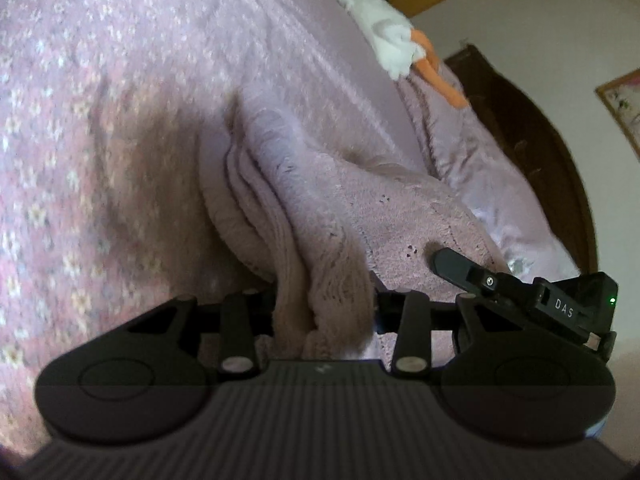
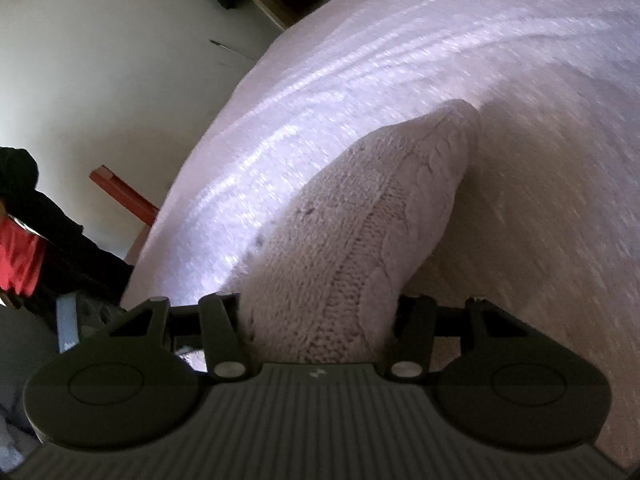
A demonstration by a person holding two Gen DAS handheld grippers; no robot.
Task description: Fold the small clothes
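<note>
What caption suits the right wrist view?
Right gripper clamps a bunched pale pink cable-knit garment above a pink textured bedspread.

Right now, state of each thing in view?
Left gripper: shut on pink knit garment, bunched in folds.
Right gripper: shut on the same knit, lifted in a peak.
Bedspread: spread flat.
White plush toy: lying on the bed.

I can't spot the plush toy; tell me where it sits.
In the left wrist view, the white plush toy lies at upper right on the pink bedspread, beside the pillows.
</note>
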